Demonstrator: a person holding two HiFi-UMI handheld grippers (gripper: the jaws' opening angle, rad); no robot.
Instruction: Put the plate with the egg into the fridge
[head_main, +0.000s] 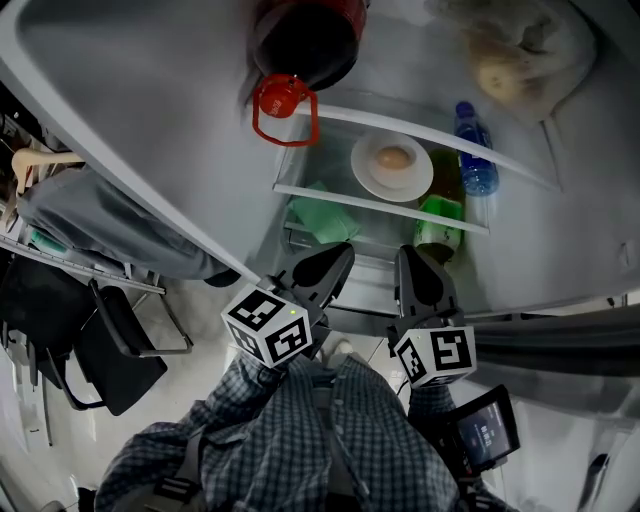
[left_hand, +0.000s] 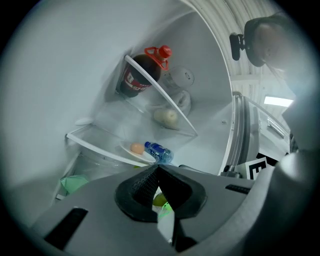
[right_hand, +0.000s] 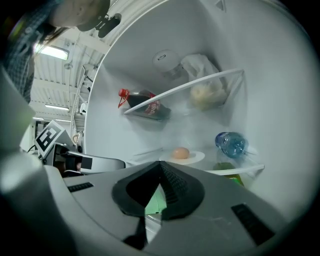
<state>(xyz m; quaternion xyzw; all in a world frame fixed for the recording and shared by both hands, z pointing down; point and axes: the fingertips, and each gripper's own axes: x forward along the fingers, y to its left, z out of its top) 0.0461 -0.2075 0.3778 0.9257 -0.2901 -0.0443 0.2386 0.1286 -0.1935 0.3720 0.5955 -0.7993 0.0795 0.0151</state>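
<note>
A white plate with a brown egg lies on the middle glass shelf of the open fridge; I also see the plate and egg in the right gripper view, and the egg in the left gripper view. Both grippers hang in front of the fridge, below and outside that shelf. My left gripper has its jaws together with nothing between them. My right gripper is shut and empty as well. Neither touches the plate.
A dark cola bottle with a red cap sits on the upper shelf, with a bagged food item beside it. A blue water bottle lies right of the plate. Green bottles and a green pack are below. A black chair stands left.
</note>
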